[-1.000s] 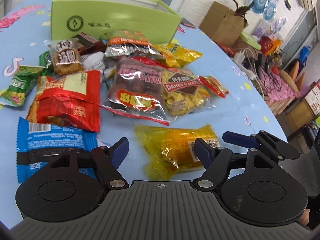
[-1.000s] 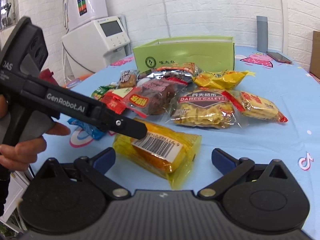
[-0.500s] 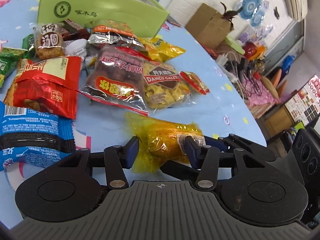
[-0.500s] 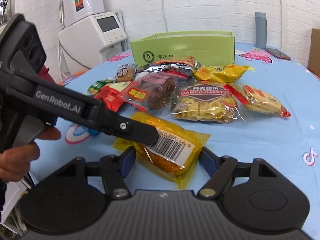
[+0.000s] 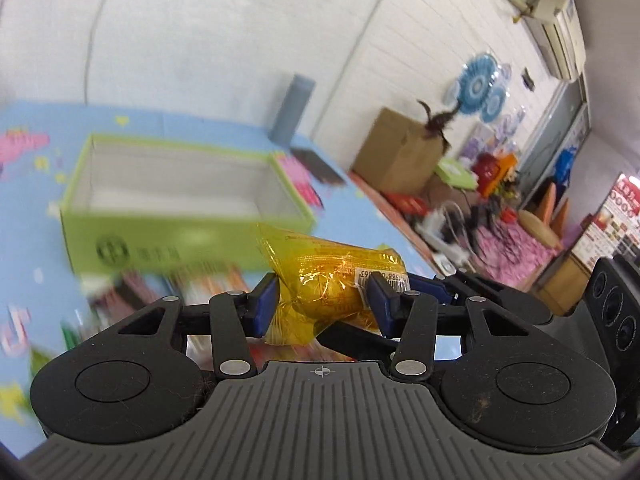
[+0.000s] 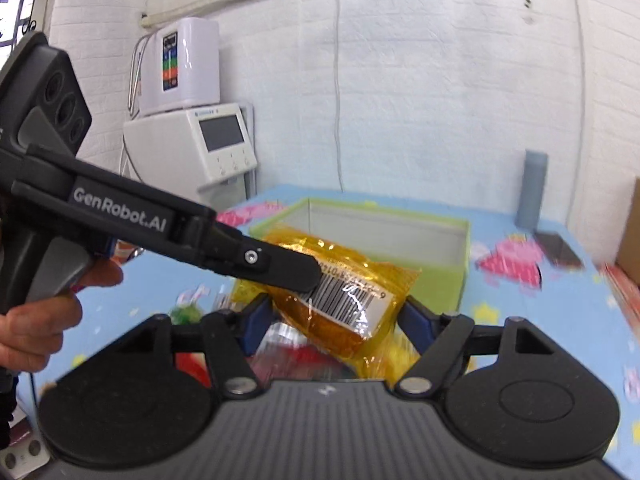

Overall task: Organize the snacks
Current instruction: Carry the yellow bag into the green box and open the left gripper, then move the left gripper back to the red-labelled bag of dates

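**Op A:** White brick wall behind, blue cartoon cloth on the table, and I'm looking past both grippers at the green box, open and looking empty from here. The yellow pack is hanging in the air in front of the box, clear of the table.

**Op B:** Who's holding it?

**Op A:** Both. My left gripper is pinching one end, blue pads pressing the film in on either side. My right gripper is clamping the other end across its wider part, so its jaws are standing wider. In the right view the left tool's finger is lying over the barcode label.

**Op B:** How's it behaving?

**Op A:** I'm judging it light and soft. The wrapper is crinkling and denting at the pads, and it's glossy, so I'm expecting it to be slippery. Whatever is inside looks like a rounded, cake-like lump, probably crushable.

**Op B:** So where are you gripping?

**Op A:** I'm favouring the body of the pack, not the flat sealed edge, which would slide out. I'm keeping the squeeze gentle. Remaining snacks are lying blurred below, in front of the box.
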A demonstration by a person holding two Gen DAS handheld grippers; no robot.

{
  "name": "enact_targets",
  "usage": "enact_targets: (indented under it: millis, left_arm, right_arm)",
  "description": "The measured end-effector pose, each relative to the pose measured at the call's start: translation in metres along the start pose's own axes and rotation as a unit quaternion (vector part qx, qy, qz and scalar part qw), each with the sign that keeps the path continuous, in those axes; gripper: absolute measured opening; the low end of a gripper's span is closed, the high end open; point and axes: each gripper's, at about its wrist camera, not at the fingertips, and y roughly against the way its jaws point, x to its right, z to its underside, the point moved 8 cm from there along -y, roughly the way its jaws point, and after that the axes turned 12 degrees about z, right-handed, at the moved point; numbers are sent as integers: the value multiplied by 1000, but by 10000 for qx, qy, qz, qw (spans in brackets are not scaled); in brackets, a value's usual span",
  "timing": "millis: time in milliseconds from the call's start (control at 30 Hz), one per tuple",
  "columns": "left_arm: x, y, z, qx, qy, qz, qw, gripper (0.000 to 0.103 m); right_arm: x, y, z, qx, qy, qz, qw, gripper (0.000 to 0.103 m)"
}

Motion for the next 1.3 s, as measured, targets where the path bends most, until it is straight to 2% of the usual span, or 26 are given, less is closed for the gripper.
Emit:
enact_targets:
  millis: [133, 233, 467, 533, 600, 633, 800, 900, 1033, 1167, 1267, 1300]
  left_arm:
    - [-46, -25, -49, 92, 17, -366, 9993, 34]
    - [-85, -52, -68, 4, 126, -544, 9984, 34]
    - [-160, -111, -71, -339, 497, -721, 9956, 36]
    - [-172, -115, -69, -358, 636, -761, 9944, 45]
    - [-172, -108, -67, -280, 609, -829, 9943, 50]
    - [-170, -102, -66, -206, 573, -834, 9947, 54]
    - [-136, -68, -40, -189, 462, -698, 9963, 56]
    - [-108, -45, -15, -182, 157, -845, 9961, 62]
    - [-76, -16, 22, -191, 175, -640, 9976, 62]
    - [-50, -4, 61, -400, 165, -508, 9978, 62]
    - [-43, -13, 82, -593, 161, -501, 9969, 59]
    - [-43, -18, 87, -681, 207, -543, 9960, 54]
  right_arm:
    - [6, -69, -42, -70, 126, -173, 9997, 78]
    - [11, -121, -53, -256, 160, -237, 9993, 78]
    - [22, -217, -33, -786, 138, -254, 9965, 78]
    - [29, -225, -26, -790, 152, -136, 9967, 81]
    - [38, -219, -29, -690, 73, -55, 9976, 84]
    - [42, -210, -31, -621, 23, -59, 9980, 89]
    - [50, -134, -21, -310, 9, -158, 9994, 93]
    - [41, -89, 7, -418, -114, -377, 9983, 93]
    - [15, -40, 54, -697, -346, -740, 9942, 93]
    - [-19, -16, 81, -870, -491, -1059, 9893, 93]
    - [-33, -16, 94, -967, -424, -1050, 9888, 93]
    - [-36, -19, 97, -1022, -383, -1000, 9890, 93]
